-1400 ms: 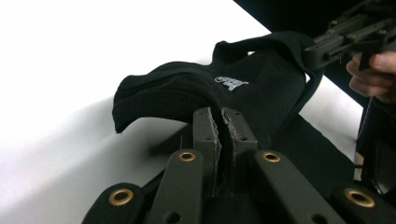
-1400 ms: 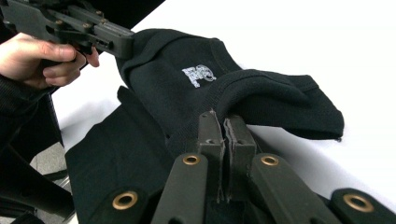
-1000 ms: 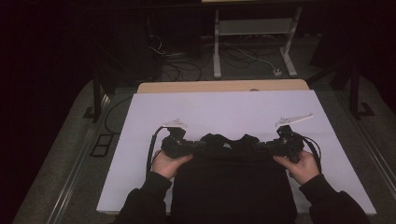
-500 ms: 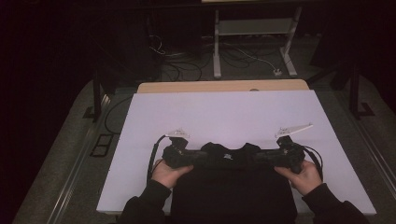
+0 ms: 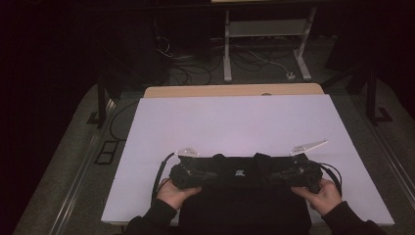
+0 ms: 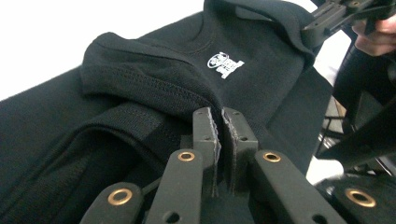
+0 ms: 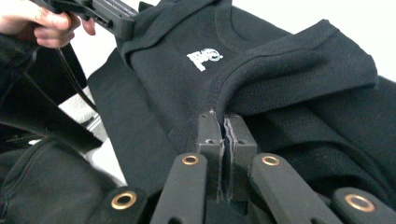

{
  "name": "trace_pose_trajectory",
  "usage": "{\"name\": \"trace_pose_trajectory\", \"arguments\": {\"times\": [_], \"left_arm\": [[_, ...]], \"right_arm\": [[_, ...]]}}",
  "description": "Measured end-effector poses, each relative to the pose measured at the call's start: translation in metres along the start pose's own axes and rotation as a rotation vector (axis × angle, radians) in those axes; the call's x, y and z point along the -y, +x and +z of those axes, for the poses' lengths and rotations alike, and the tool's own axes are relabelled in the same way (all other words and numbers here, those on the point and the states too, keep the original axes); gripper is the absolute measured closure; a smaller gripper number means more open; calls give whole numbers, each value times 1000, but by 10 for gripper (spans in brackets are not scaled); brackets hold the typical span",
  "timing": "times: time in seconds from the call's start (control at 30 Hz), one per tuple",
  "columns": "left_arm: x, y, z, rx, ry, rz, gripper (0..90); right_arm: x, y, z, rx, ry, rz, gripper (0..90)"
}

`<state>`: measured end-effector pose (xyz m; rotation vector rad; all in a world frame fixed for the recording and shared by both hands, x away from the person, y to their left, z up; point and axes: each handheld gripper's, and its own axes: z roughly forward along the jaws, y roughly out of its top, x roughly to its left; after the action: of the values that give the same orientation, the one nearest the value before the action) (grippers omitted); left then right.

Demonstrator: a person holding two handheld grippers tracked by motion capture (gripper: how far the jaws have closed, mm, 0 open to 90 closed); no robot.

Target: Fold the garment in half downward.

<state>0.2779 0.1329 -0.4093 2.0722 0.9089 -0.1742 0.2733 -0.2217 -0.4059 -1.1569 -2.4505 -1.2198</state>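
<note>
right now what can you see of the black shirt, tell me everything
The black shirt looks like soft knit cotton with stitched, ribbed edges and a small white printed logo inside the neck. It lies spread at the near edge of the white table, its lower part hanging off toward the person. The left gripper and right gripper are each shut on a shoulder edge, bunching the fabric there into folds.
</note>
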Motion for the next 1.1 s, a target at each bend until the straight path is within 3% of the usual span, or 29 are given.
{"name": "trace_pose_trajectory", "arguments": {"times": [0.3,0.67,1.1], "left_arm": [[12,-8,4,21,55,11,838],[20,-8,2,30,76,11,836],[31,-18,3,46,118,24,830]], "right_arm": [[10,5,3,-25,45,7,854],[17,8,4,-41,70,8,853],[25,13,5,-55,111,6,853]]}}
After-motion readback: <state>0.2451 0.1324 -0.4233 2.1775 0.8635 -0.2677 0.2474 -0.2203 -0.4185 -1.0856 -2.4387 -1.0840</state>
